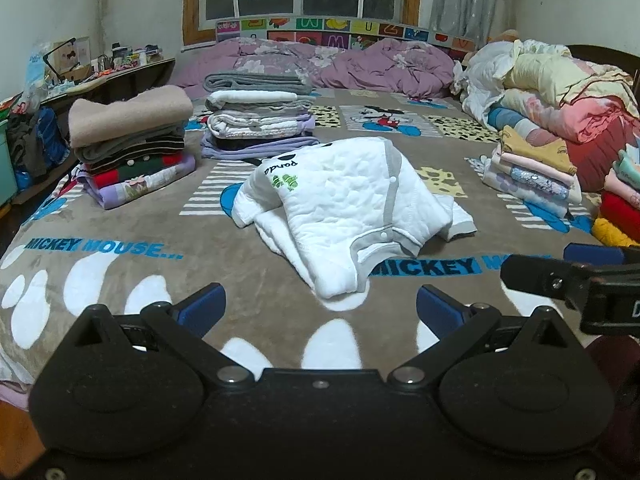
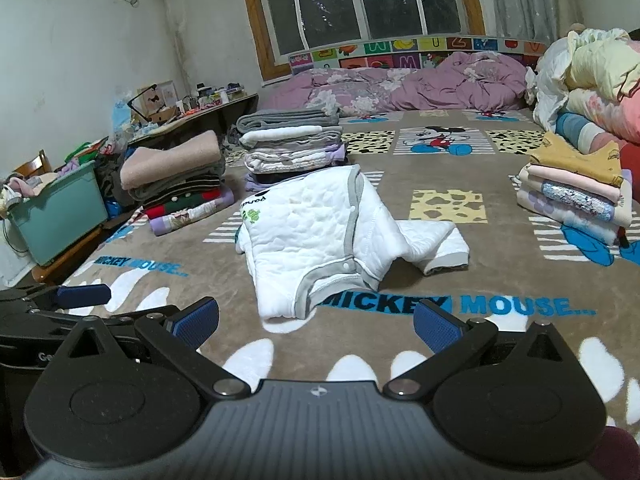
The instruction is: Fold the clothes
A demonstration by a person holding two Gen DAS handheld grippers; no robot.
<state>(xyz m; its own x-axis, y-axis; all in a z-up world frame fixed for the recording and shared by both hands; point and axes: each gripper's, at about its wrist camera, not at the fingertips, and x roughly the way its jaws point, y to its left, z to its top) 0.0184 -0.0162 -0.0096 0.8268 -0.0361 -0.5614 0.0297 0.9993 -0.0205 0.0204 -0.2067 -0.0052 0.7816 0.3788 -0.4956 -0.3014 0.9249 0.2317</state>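
Romper (image 1: 340,204), white with grey trim, crumpled mid-blanket (image 1: 160,216); folded stacks beyond it at left (image 1: 132,148) and centre (image 1: 258,116), another off to its right (image 1: 532,172); left gripper (image 1: 320,312) and right gripper (image 2: 316,324) just short of it, fingers spread wide, holding nothing.

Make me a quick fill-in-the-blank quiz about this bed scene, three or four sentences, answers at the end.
1. The white quilted garment has trim coloured ____.
2. Both the left tool and the right tool have their jaws ____.
3. The blue lettering on the brown blanket reads Mickey ____.
4. The top item of the folded stack at the left is coloured ____.

Answers: grey; open; Mouse; beige
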